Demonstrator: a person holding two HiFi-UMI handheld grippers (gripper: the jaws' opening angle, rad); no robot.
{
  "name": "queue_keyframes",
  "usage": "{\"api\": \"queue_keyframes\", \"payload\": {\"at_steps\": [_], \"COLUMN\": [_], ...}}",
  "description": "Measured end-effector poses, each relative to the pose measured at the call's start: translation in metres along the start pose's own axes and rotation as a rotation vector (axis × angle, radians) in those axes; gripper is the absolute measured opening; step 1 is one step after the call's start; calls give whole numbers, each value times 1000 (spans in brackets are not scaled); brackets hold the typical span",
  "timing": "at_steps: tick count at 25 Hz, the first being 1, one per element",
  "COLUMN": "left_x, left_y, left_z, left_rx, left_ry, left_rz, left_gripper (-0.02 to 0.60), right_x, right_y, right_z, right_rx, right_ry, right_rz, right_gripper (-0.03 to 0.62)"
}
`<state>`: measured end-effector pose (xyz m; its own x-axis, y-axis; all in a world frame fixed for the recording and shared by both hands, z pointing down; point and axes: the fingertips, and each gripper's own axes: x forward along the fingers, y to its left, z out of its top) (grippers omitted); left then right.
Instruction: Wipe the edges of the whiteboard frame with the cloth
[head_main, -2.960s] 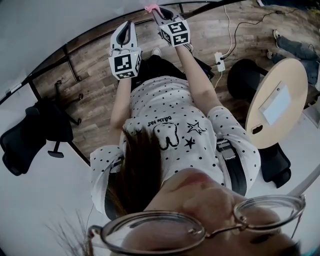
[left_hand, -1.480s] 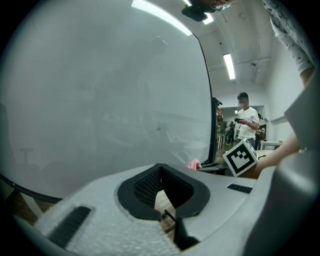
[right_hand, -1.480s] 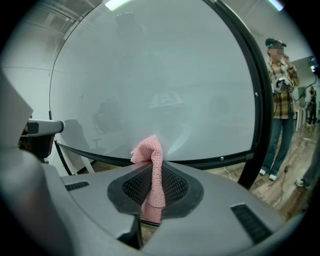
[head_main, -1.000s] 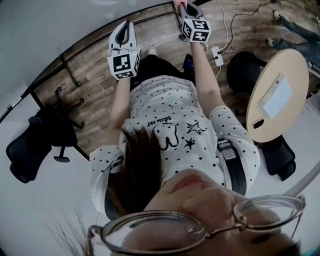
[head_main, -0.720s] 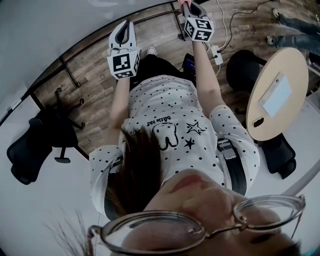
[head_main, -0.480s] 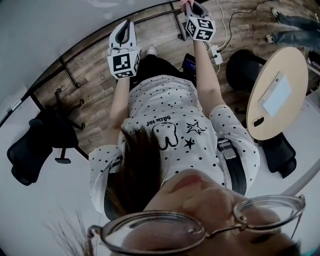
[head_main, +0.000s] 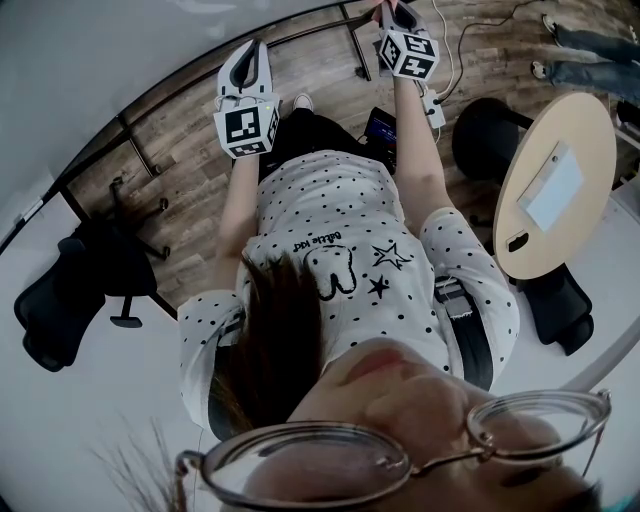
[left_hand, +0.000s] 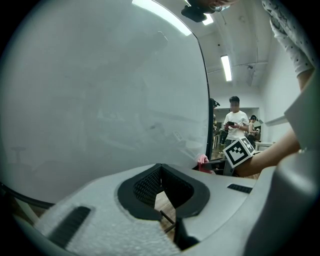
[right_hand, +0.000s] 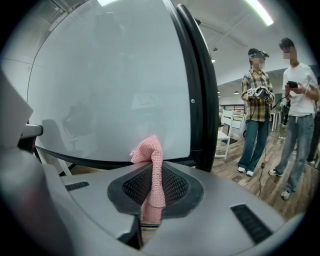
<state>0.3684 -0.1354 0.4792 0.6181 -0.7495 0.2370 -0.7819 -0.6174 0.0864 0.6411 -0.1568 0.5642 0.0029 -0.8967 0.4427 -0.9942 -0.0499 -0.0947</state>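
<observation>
The whiteboard (right_hand: 110, 90) fills the left of the right gripper view, with its black frame (right_hand: 197, 90) running up its right side and along its bottom. My right gripper (right_hand: 152, 167) is shut on a pink knitted cloth (right_hand: 151, 165), whose top end reaches the bottom frame edge close to the lower right corner. In the head view the right gripper (head_main: 393, 12) is at the top edge, to the right of the left gripper (head_main: 248, 55). My left gripper (left_hand: 162, 187) faces the whiteboard (left_hand: 100, 90) with its jaws together and nothing in them. The cloth (left_hand: 202, 161) shows beyond it.
Two people (right_hand: 256, 100) (right_hand: 299, 110) stand on the wooden floor to the right of the board. A black office chair (head_main: 60, 290), a round wooden table (head_main: 555, 190), a black stool (head_main: 490, 140) and a power strip (head_main: 437, 108) stand around me.
My right gripper has moved to the right along the bottom frame edge with the cloth in it. The left gripper has stayed where it was.
</observation>
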Motion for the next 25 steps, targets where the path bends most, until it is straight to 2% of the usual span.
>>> {"api": "queue_keyframes", "payload": {"at_steps": [6, 13, 17, 25], "left_x": [-4, -8, -13, -46], "left_y": [2, 5, 7, 11], "left_z": [1, 4, 3, 29], "left_rx": [0, -1, -8, 12], "left_ry": [-6, -16, -25, -93], "left_rz": [9, 17, 16, -2], "left_gripper": [17, 17, 17, 17], "right_x": [-3, -2, -12, -80], "right_y": [-27, -30, -22, 27], "right_z": [4, 3, 5, 49], "right_rx": [34, 11, -10, -38], "right_ry": [-6, 25, 36, -115], "right_rz": [-62, -74, -52, -5], "right_gripper": [32, 32, 32, 35]}}
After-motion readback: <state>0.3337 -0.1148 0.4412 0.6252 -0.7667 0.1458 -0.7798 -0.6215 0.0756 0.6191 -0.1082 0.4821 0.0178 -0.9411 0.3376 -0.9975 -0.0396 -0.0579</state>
